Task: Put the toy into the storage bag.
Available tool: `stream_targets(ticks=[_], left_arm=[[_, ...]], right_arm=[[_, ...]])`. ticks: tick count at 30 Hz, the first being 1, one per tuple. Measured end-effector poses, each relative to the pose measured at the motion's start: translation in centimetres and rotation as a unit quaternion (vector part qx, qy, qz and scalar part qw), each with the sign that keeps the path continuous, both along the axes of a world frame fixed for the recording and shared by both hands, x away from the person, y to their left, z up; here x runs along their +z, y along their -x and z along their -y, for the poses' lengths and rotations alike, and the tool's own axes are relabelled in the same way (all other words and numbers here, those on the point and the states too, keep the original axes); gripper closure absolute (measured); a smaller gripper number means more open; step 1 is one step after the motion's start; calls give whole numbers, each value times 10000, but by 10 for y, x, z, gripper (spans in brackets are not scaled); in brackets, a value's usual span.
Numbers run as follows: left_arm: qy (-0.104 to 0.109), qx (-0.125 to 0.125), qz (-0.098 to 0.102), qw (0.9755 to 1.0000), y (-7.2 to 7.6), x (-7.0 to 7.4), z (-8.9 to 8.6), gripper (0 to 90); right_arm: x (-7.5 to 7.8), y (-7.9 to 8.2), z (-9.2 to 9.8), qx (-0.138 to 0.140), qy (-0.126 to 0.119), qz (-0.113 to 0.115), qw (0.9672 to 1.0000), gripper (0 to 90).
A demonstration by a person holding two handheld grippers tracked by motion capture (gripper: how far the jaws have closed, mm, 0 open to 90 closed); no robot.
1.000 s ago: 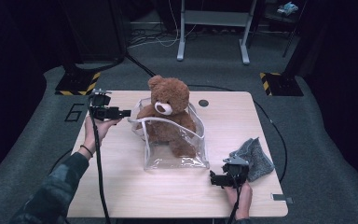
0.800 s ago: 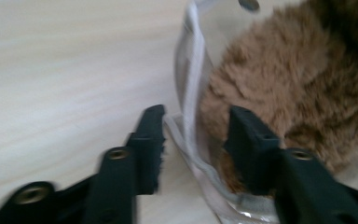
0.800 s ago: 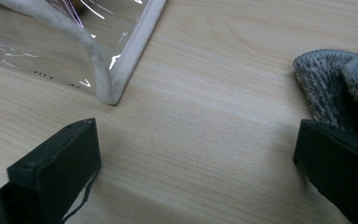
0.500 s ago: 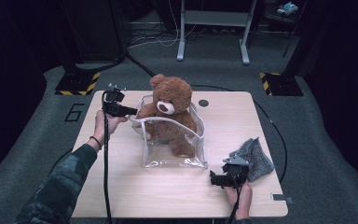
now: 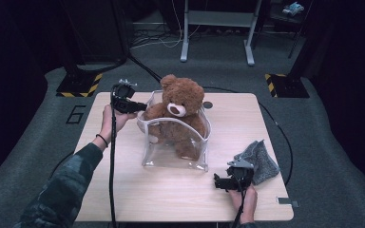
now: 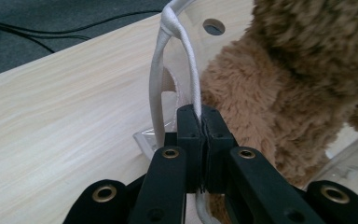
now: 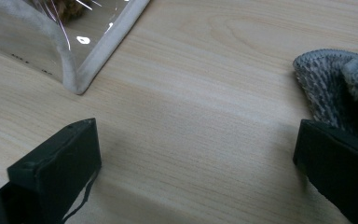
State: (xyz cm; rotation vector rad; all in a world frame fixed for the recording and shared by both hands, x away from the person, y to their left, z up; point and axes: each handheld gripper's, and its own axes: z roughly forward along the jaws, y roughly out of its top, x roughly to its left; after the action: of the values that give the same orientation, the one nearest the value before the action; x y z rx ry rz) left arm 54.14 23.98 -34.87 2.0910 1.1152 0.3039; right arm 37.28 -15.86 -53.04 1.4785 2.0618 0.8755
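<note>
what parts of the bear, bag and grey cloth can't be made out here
- Teddy bear legs, high view: blurred behind the glary clear bag wall.
- Bag's white trim, left gripper view: lower run hidden by the shut jaws of the left gripper.
- Grey cloth, right gripper view: cut off by the right edge.

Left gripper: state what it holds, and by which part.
The left gripper is shut on the clear bag, pinching its white trim at the rim beside the teddy bear.
</note>
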Motion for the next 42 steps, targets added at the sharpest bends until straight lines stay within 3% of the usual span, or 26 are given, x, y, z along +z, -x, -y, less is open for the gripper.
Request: stream_targets(ticks=[4,8,11,14,17,19,22,24,27,34,42], left_arm=[[44,115,-152,9998,-6,-10,-7,875],[91,123,-139,9998,-7,-14,-12,860],[213,199,-203,9994,-6,-18,-17,700],[300,296,-118,9990,0,-21,-26,547],[319,419,41,9986,9,-21,-35,387],[531,550,166,9969,17,-20,-42,339],[650,612,324,9955,32,-17,-56,298],[602,599,304,9959,38,-18,-62,234],[542,582,351,9962,52,-25,-70,209],[458,548,408,9966,82,-48,-87,168],[301,665,358,9967,114,-94,-100,152]], right_arm=[[0,0,0,-8,-4,-9,10000,0],[0,0,0,-8,-9,-10,10000,0],[0,0,0,-8,-5,-9,10000,0],[0,0,0,-6,-5,-8,10000,0],[0,0,0,-7,-6,-10,10000,0],[0,0,0,-6,-7,-10,10000,0],[0,0,0,-8,-7,-10,10000,0],[0,0,0,-8,-9,-10,10000,0],[0,0,0,30,-20,-22,10000,0],[0,0,0,36,-26,-28,10000,0],[0,0,0,33,-27,-26,10000,0]])
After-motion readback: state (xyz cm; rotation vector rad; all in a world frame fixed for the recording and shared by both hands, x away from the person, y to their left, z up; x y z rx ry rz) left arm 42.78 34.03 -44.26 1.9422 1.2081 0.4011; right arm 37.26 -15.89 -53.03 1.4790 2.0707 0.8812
